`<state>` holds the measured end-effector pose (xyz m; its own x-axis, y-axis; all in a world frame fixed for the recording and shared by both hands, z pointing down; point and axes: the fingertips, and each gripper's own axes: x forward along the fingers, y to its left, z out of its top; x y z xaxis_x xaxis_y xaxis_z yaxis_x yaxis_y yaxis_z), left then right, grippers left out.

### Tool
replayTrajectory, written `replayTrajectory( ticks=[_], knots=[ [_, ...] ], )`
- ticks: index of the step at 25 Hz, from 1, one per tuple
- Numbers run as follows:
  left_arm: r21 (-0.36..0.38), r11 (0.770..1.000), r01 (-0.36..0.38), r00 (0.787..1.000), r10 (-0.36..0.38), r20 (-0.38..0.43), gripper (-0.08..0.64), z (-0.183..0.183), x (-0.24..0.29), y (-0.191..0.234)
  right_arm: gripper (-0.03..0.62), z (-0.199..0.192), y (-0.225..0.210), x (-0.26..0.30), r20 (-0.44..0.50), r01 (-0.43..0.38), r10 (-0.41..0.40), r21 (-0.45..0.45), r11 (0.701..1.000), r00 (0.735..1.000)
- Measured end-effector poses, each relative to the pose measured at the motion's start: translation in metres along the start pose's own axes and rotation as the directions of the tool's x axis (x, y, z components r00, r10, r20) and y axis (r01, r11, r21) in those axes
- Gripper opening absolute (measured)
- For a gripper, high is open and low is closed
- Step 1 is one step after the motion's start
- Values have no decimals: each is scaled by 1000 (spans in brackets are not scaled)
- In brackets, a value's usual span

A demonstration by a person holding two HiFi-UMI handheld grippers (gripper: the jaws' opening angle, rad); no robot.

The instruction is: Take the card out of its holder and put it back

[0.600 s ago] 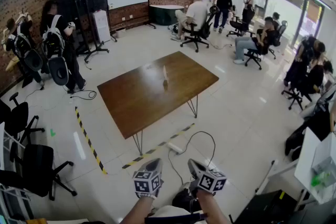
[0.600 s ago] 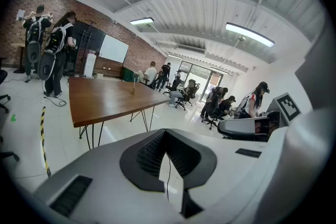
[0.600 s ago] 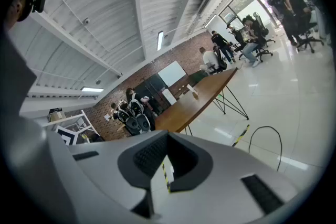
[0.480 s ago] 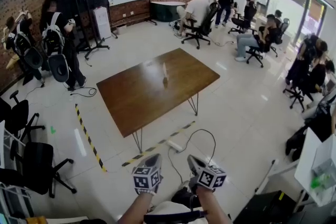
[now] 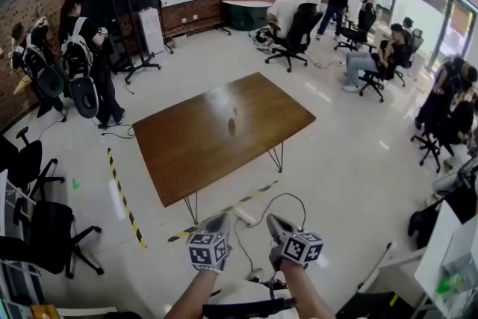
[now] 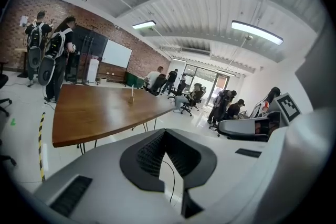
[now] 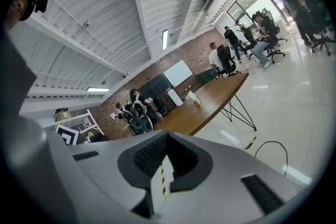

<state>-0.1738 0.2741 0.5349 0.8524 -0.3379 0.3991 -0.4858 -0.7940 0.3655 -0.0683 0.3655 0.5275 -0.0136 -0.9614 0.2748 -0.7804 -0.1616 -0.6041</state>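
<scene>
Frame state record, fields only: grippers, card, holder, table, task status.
left gripper: shut, nothing between the jaws, in the air over the floor
right gripper: shut, nothing between the jaws, beside the left one
card: upright in its holder
holder: near the middle of the table
table: wooden, ahead of the person, well clear of both grippers
task status: not begun, card in holder, neither gripper near it
</scene>
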Motion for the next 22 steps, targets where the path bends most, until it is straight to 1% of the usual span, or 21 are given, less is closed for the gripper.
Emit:
replayTrajectory(
  ticks=[3,7,13,17,22],
  knots=[
    [-13,1000,-19,1000,19,13,-9,1,22,-6,5,12,-23,2,-13,-12,12,-9,1000,1000],
    [-19,999,-32,999,32,0,-8,6,45,-15,5,23,-48,4,-31,-8,8,15,1000,999],
    [-14,999,-52,998,52,-34,-9,10,61,-4,6,16,-56,26,-54,-26,30,65,998,998],
    [-9,999,-48,997,47,-54,-8,10,89,-7,5,28,-82,33,-42,-13,16,86,996,999],
    [-6,1000,-23,998,23,-52,-8,36,137,7,5,59,-112,55,-17,30,-28,90,995,999]
  ],
)
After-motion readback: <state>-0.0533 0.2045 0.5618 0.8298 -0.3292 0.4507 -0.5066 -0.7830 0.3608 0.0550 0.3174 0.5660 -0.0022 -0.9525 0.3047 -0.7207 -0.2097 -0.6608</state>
